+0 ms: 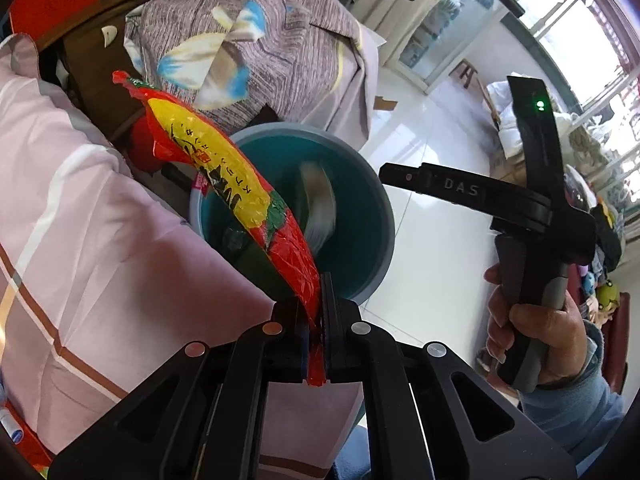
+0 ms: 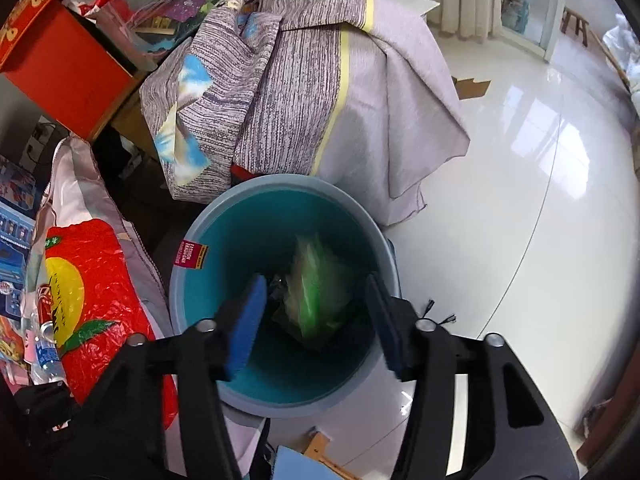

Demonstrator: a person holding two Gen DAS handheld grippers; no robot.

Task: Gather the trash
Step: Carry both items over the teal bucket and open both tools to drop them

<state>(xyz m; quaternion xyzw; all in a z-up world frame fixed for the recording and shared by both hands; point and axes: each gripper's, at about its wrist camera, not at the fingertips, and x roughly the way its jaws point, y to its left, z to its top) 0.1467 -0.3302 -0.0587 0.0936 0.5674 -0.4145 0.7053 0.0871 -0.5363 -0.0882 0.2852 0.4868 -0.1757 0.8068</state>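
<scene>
My left gripper [image 1: 322,312] is shut on the lower end of a red and yellow plastic wrapper [image 1: 224,168], which stretches up and left over the near rim of a teal bin [image 1: 382,216]. In the right wrist view my right gripper [image 2: 318,292] stands open above the same bin [image 2: 192,240], its blue pads [image 2: 248,320] apart and touching nothing. Between and below them, a blurred green and white wrapper [image 2: 320,312] is inside the bin; in the left wrist view it is a pale blur [image 1: 318,204]. A hand [image 1: 536,328] holds the right gripper's handle [image 1: 532,240].
Pink striped bedding [image 1: 80,220] lies left of the bin. A grey patterned cloth [image 2: 288,92] drapes over furniture behind it. A red box [image 2: 60,72] sits at far left. A red and yellow bag [image 2: 96,292] shows at left. White tiled floor [image 2: 520,200] spreads to the right.
</scene>
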